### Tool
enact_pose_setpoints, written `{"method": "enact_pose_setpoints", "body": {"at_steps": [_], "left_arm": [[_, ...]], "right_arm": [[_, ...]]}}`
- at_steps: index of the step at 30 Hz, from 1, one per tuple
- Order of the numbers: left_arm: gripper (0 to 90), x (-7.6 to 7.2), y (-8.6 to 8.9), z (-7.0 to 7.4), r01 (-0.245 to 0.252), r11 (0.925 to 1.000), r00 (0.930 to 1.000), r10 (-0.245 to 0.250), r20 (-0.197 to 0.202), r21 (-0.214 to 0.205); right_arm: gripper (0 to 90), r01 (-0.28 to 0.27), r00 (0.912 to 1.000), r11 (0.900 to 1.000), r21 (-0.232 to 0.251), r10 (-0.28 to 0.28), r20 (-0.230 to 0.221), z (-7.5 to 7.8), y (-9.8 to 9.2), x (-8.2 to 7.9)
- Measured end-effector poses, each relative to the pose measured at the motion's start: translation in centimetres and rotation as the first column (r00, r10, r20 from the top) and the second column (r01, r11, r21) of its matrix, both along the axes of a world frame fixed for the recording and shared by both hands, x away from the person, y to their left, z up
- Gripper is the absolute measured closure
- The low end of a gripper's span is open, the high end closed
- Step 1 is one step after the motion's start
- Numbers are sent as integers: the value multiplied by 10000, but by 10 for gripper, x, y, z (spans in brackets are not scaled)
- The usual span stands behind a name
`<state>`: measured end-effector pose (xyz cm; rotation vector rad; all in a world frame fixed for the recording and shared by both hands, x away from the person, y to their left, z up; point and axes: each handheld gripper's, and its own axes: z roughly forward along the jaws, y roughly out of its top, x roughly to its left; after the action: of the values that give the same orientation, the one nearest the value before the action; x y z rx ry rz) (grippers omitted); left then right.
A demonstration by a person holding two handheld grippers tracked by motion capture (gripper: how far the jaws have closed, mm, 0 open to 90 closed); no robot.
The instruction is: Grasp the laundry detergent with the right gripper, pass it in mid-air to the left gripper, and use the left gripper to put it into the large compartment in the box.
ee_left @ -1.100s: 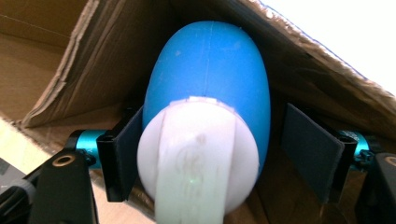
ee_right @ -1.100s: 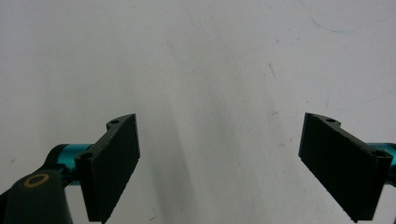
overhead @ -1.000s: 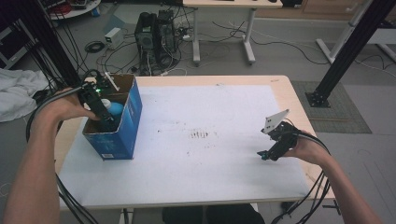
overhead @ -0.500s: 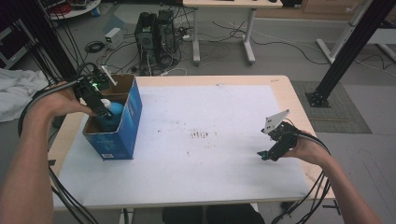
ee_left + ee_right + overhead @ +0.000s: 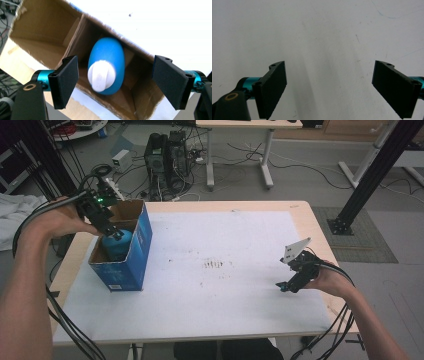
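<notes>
the left gripper (image 5: 114, 232), jaws just widened and empty, hovers over the blue bottle (image 5: 106, 65) standing in the cardboard box (image 5: 140, 245) at nine o'clock. the right gripper (image 5: 285, 285) rests spread, holding nothing. clipping the box wall could tip it.

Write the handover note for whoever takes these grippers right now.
Left gripper: jaws wide and just been opening, nothing pressed between them; it sits above the blue box at the table's left.
Right gripper: open, empty, over the bare white table at the right.
Blue bottle with white cap: lying inside the box, apart from both pads.
Done: bottle is in the box and released.
Left: probably only to draw the left gripper clear.
</notes>
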<state>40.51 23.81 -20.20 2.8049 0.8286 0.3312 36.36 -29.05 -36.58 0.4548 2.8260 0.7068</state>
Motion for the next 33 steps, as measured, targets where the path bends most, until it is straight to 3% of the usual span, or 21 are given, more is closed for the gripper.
{"method": "enact_pose_setpoints", "body": {"at_steps": [6, 13, 16, 17, 18, 19, 21, 24, 25, 27, 28, 33], "left_arm": [[203, -3, -19, 11, 554, 9985, 9982, -553, 212, -49], [172, -7, -58, 21, 1465, 9890, 9887, -1457, 363, -201], [172, -7, -71, 20, 1809, 9835, 9830, -1804, 342, -97], [172, -7, -83, 20, 2118, 9773, 9768, -2118, 307, 7], [172, -7, -90, 17, 2068, 9782, 9777, -2059, 412, -205], [172, -5, -96, 18, 2410, 9705, 9700, -2412, 298, 105], [172, -5, -111, 9, 2361, 9716, 9712, -2353, 386, -169], [172, -3, -135, -8, 2771, 9604, 9608, -2773, -24, -299], [172, -3, -140, -13, 2736, 9609, 9617, -2741, -51, -429], [172, 1, -154, -27, 3018, 9527, 9525, -3030, -323, -365], [172, 2, -159, -31, 3200, 9470, 9461, -3210, -427, -292], [172, 4, -185, -64, 3289, 9438, 9423, -3302, -556, -319]], "right_arm": [[118, -157, 9999, 9999, -11, 157, 22, 1, 2, 0], [118, -126, 9999, 9999, 36, 126, 89, 2, 3, 1], [118, -30, 10000, 10000, -2, 30, 55, 1, 5, 0], [118, -145, 9998, 9999, 25, 144, 131, 1, 5, 1], [118, -192, 9997, 9998, 18, 191, 119, 1, 6, 1], [118, -149, 9998, 9999, 40, 149, 103, 1, 7, 1], [118, -175, 9998, 9998, 42, 175, 112, 1, 8, 1], [118, -246, 9996, 9997, 27, 245, 109, 1, 10, 2], [118, -221, 9997, 9998, 23, 220, 85, 2, 10, 2], [118, -201, 9998, 9998, -11, 201, 48, 2, 11, 2], [118, -508, 9982, 9987, 56, 506, 306, 2, 11, 5], [118, -496, 9983, 9988, 24, 495, 322, 3, 13, 4]]}}
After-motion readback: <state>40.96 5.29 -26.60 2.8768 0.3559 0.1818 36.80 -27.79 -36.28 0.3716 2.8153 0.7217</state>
